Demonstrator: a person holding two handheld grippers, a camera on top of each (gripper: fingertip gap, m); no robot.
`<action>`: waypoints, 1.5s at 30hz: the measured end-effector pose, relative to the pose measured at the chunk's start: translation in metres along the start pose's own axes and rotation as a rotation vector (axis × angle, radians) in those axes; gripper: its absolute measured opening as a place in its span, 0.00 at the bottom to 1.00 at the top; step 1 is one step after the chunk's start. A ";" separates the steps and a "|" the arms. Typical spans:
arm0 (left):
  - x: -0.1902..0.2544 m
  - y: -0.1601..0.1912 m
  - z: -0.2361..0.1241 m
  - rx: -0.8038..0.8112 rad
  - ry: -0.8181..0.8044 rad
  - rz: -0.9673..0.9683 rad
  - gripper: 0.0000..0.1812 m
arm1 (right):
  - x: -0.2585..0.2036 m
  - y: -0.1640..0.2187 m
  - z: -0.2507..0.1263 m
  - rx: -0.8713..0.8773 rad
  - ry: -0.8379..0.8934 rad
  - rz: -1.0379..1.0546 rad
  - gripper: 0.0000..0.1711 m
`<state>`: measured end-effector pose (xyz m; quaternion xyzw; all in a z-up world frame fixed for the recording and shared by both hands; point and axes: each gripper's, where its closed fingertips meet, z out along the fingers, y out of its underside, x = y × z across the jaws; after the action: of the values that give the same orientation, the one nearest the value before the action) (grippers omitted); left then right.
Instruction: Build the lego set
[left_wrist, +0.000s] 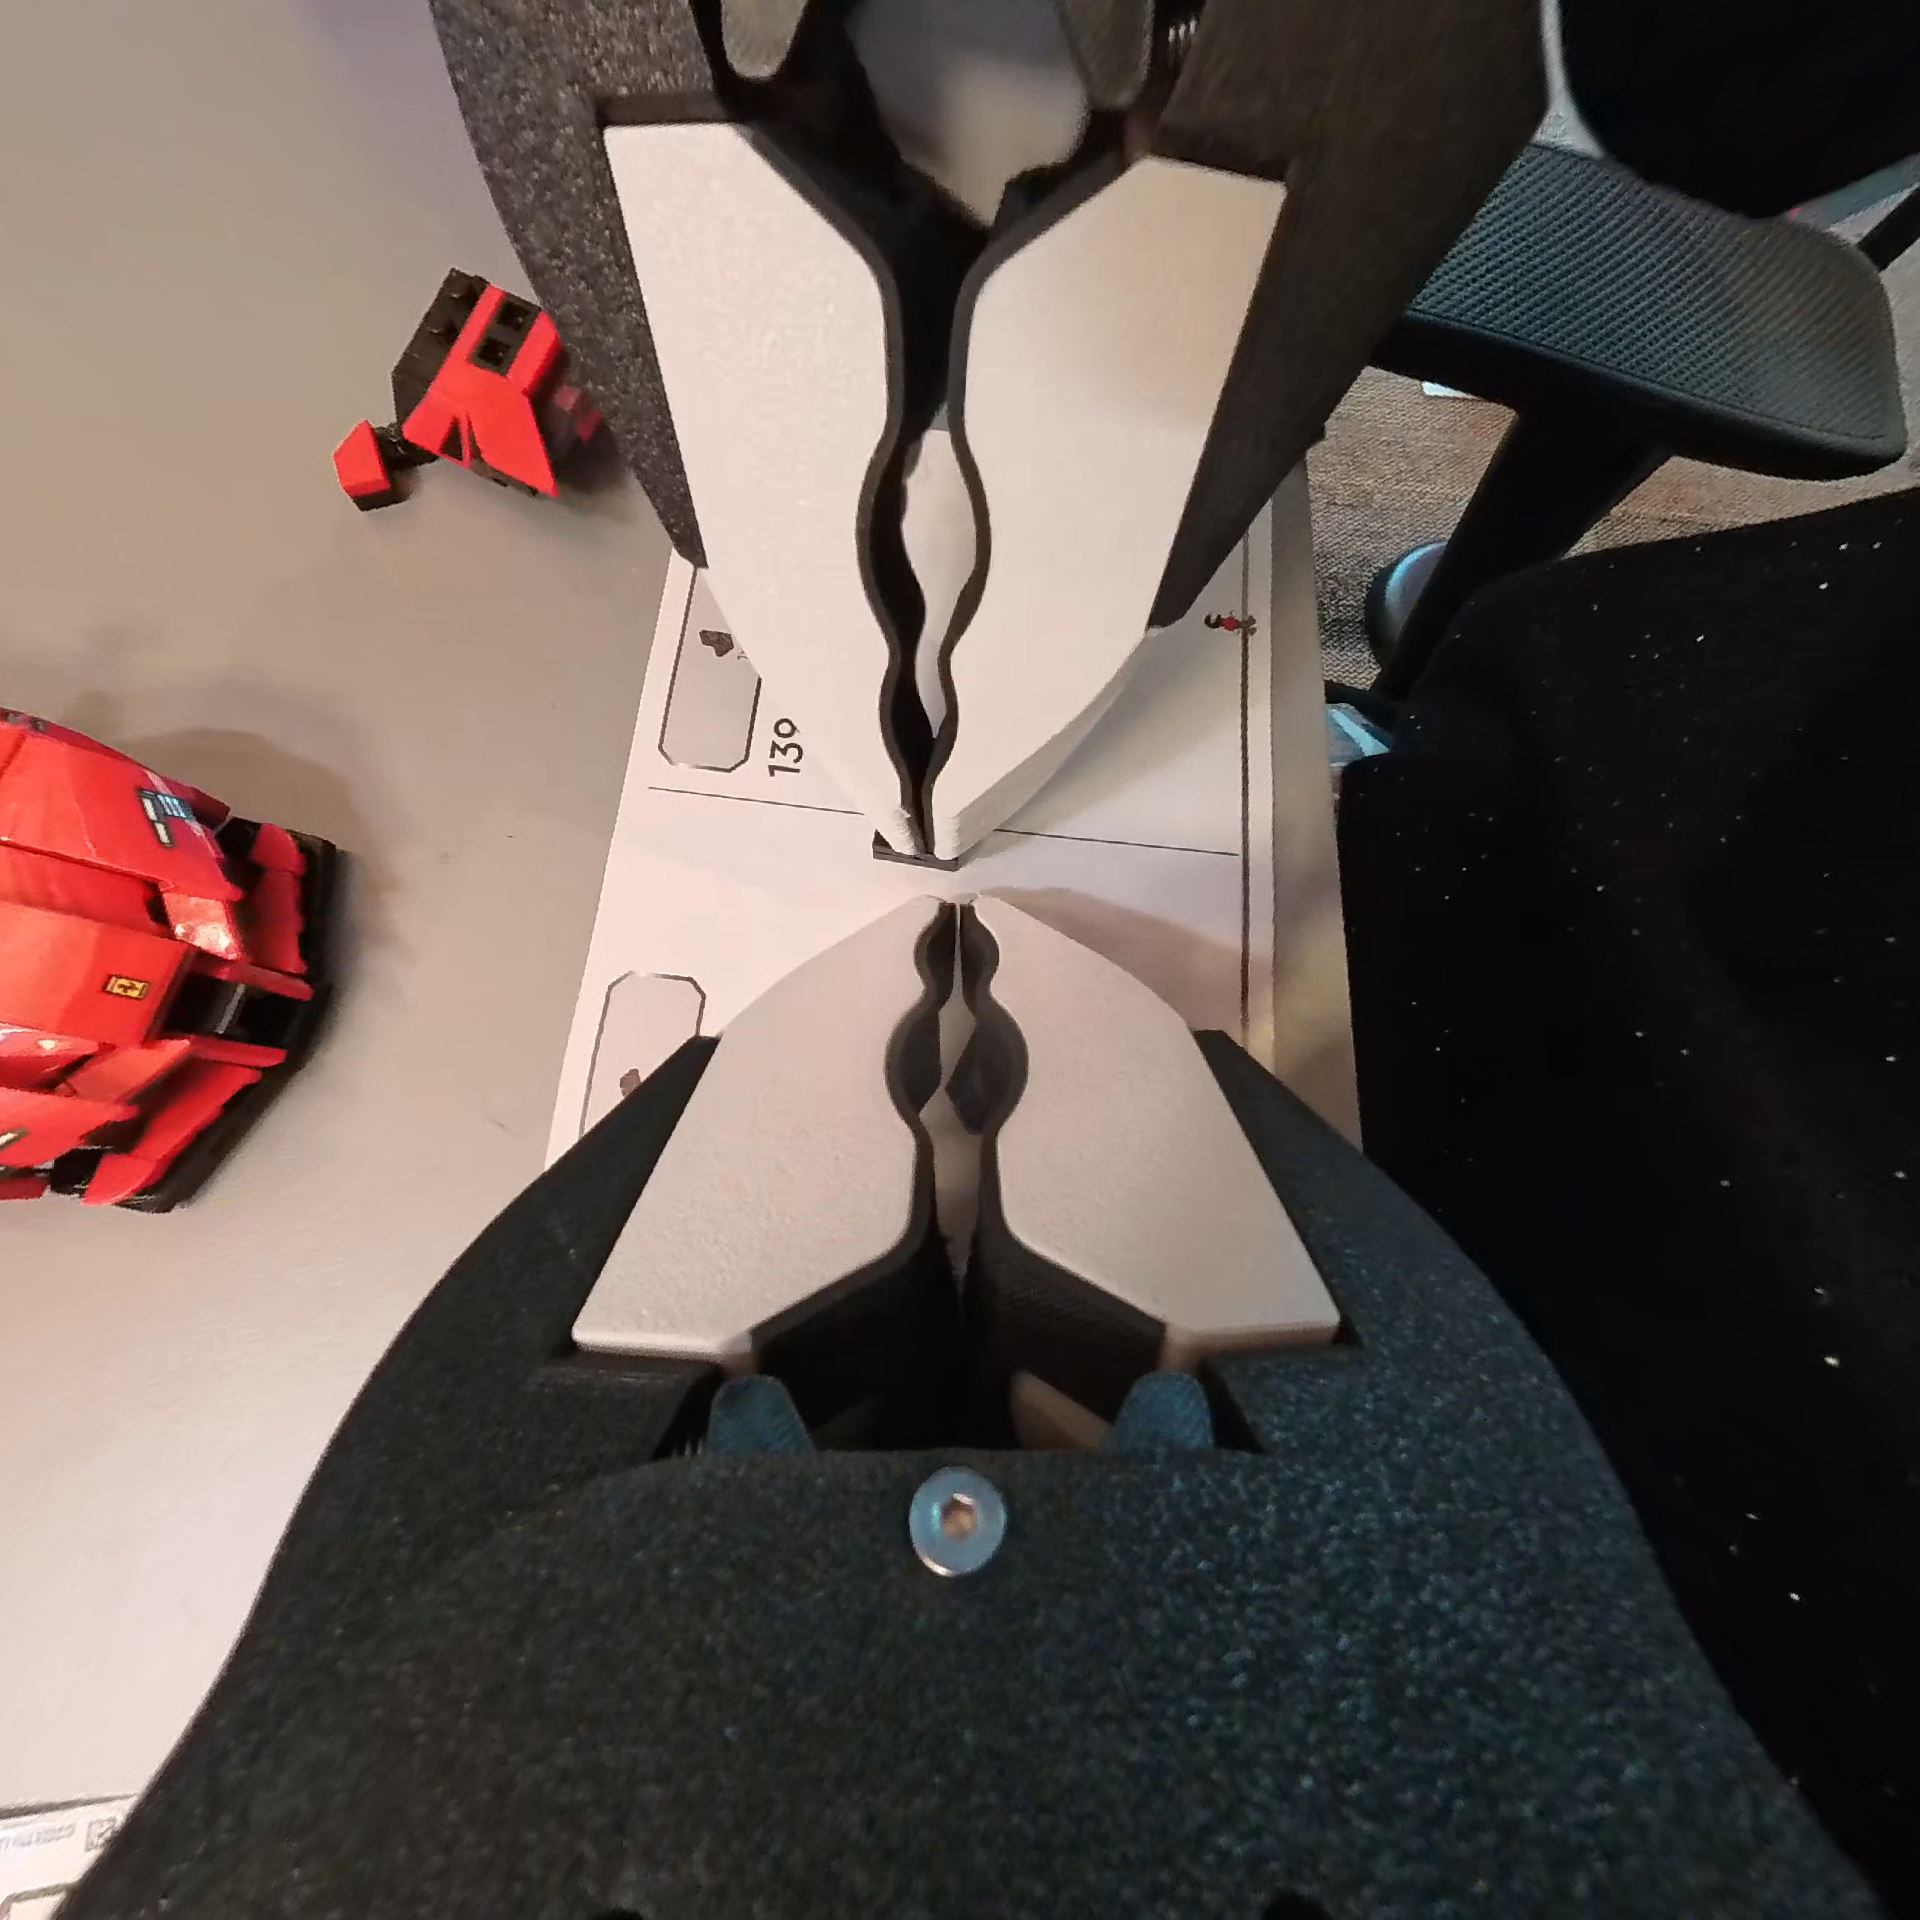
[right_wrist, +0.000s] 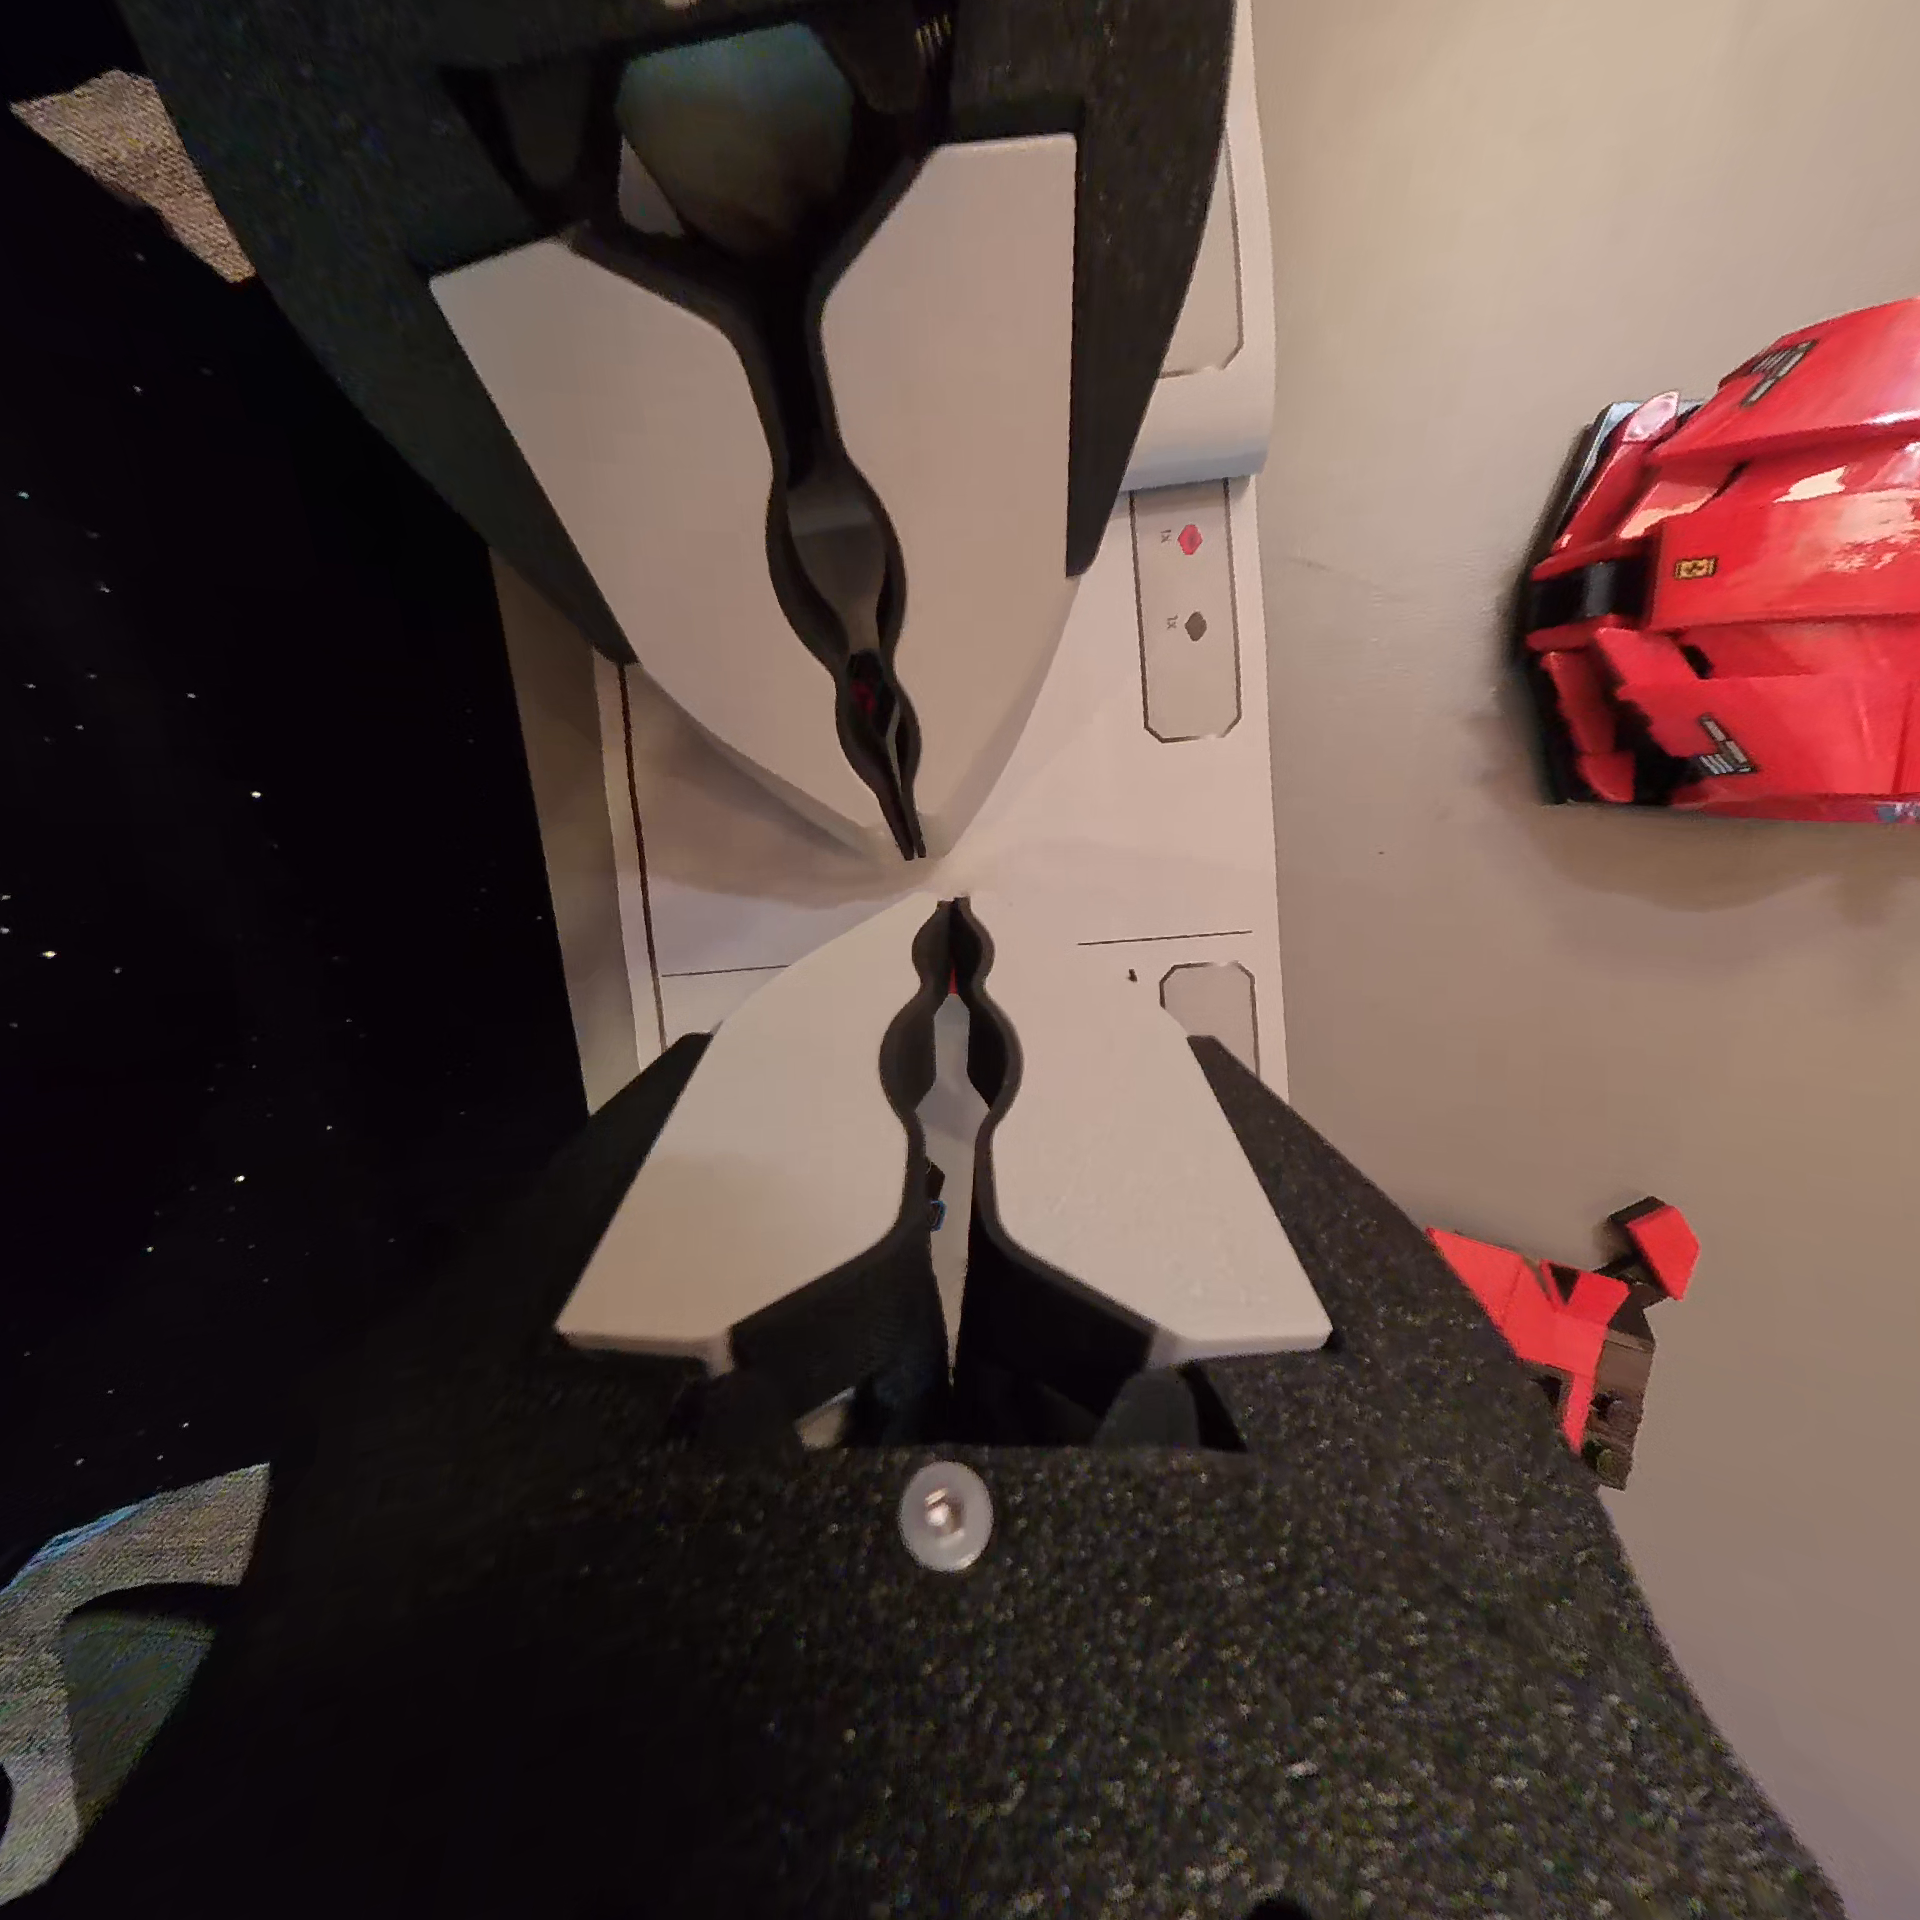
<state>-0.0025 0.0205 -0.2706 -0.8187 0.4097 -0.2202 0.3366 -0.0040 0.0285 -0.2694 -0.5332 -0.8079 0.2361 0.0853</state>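
Observation:
My two grippers meet tip to tip above an open instruction booklet (left_wrist: 748, 862) at the table's edge. In the left wrist view my left gripper (left_wrist: 956, 906) comes from below with its jaws shut and nothing visible in them. My right gripper (left_wrist: 920, 831) comes from above, shut on a small flat black piece (left_wrist: 914, 850) at its tips. In the right wrist view my right gripper (right_wrist: 954, 906) is below and my left gripper (right_wrist: 912, 847) above, over the booklet (right_wrist: 1143, 852). The piece is hidden there.
A red lego car (left_wrist: 135, 956) (right_wrist: 1745, 603) stands on the beige table (left_wrist: 312, 623) beside the booklet. A red-and-black sub-assembly (left_wrist: 478, 405) (right_wrist: 1558, 1320) lies near it. Past the table edge are dark speckled fabric (left_wrist: 1662, 1039) (right_wrist: 260, 727) and a black chair armrest (left_wrist: 1662, 312). The tips of both grippers are at nearly the same place.

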 end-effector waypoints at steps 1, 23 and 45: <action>0.000 0.000 0.000 -0.003 0.001 0.001 0.00 | 0.000 0.000 0.000 -0.006 0.003 0.000 0.00; -0.003 -0.007 0.012 -0.053 0.031 0.170 0.13 | 0.003 0.013 -0.001 0.080 0.057 -0.065 0.13; -0.005 -0.008 0.013 -0.016 0.020 0.088 0.09 | 0.001 0.010 0.001 0.138 0.104 -0.021 0.10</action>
<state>0.0071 0.0328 -0.2743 -0.8004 0.4502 -0.2101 0.3354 0.0040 0.0321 -0.2753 -0.5292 -0.7897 0.2621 0.1663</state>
